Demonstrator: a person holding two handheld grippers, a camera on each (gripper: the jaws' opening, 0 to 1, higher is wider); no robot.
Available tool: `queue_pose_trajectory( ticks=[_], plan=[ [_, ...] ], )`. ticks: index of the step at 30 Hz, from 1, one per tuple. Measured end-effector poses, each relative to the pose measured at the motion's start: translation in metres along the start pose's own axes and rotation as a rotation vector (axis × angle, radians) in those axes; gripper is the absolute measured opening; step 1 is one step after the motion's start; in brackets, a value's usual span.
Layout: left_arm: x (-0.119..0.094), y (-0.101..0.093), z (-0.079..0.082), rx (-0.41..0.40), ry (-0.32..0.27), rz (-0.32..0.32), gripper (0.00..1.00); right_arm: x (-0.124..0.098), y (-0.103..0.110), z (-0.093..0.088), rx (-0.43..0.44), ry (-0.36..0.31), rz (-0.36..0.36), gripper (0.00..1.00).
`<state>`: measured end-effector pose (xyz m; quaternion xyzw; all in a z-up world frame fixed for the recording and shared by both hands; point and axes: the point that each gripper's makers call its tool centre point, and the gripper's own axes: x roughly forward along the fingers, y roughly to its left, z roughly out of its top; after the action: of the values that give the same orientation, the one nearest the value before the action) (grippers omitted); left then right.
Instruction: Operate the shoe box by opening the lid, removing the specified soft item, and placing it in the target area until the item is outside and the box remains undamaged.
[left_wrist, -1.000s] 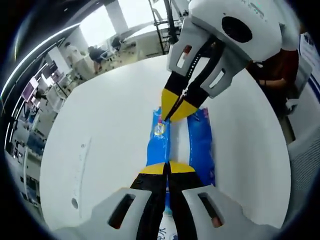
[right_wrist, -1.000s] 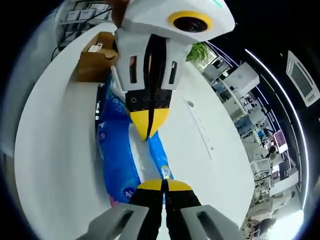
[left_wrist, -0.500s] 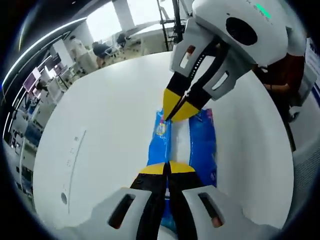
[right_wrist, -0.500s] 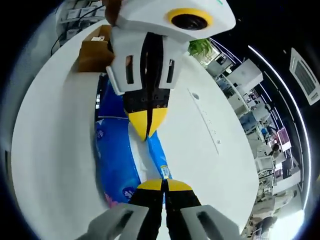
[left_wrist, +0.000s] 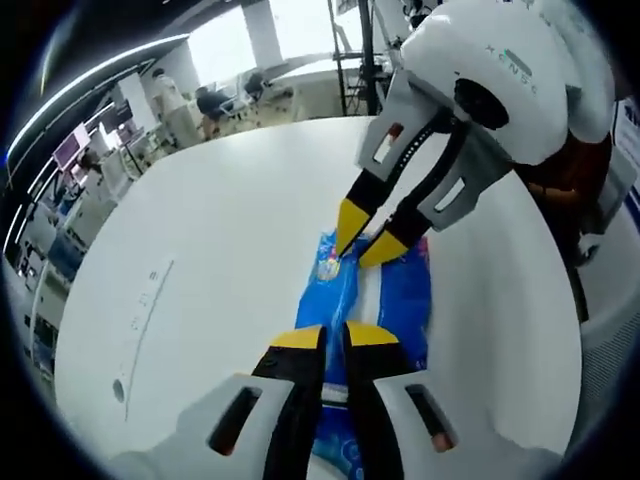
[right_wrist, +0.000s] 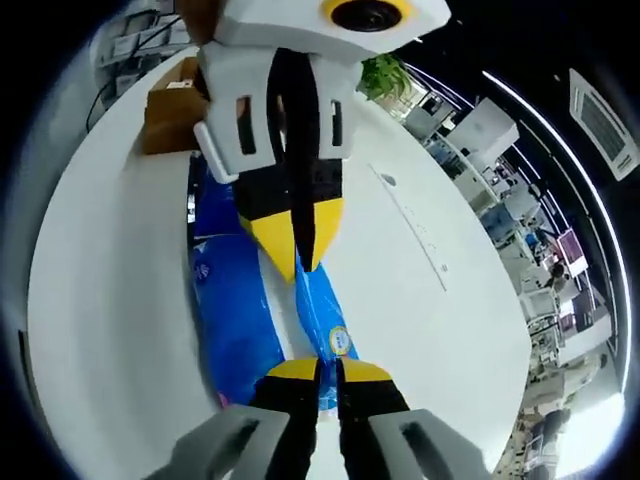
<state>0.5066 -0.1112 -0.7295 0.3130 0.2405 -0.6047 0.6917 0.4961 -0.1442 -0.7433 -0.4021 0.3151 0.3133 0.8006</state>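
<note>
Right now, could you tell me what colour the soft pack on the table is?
The soft pack is bright blue with a white strip, clearest in the right gripper view.

The soft pack (left_wrist: 385, 300) is bright blue with a white band and small printed marks; the table (left_wrist: 220, 250) is plain white; the box (right_wrist: 168, 118) is brown cardboard; both grippers (left_wrist: 335, 340) (right_wrist: 328, 372) are white, black-jawed, yellow-tipped

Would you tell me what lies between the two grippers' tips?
In the right gripper view, the blue soft pack on the white table spans from right gripper to left gripper.
</note>
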Motion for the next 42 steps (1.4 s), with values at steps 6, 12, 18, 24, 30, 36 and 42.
queue_pose_trajectory(
  ticks=[6, 12, 18, 24, 30, 36, 42],
  plan=[
    [-0.008, -0.001, 0.013, -0.024, -0.041, -0.016, 0.14, -0.008, 0.0, 0.0, 0.117, -0.017, 0.04, 0.07],
    [-0.021, -0.002, 0.019, -0.052, -0.061, -0.025, 0.18, -0.017, 0.001, -0.001, 0.117, -0.011, 0.054, 0.12],
    [-0.037, -0.005, 0.023, -0.056, -0.068, -0.022, 0.19, -0.024, -0.002, 0.004, 0.111, -0.006, 0.039, 0.15],
    [-0.05, -0.001, 0.024, -0.06, -0.075, -0.005, 0.19, -0.028, -0.005, 0.003, 0.079, 0.012, 0.018, 0.15],
    [-0.061, 0.002, 0.02, -0.069, -0.07, -0.003, 0.19, -0.032, -0.013, 0.005, 0.087, 0.019, -0.006, 0.14],
    [-0.075, 0.004, 0.016, -0.079, -0.068, -0.005, 0.23, -0.041, -0.016, 0.013, 0.091, 0.004, 0.004, 0.16],
    [-0.094, 0.008, 0.012, -0.093, -0.071, 0.005, 0.32, -0.047, -0.012, 0.02, 0.119, 0.009, 0.042, 0.23]
  ],
)
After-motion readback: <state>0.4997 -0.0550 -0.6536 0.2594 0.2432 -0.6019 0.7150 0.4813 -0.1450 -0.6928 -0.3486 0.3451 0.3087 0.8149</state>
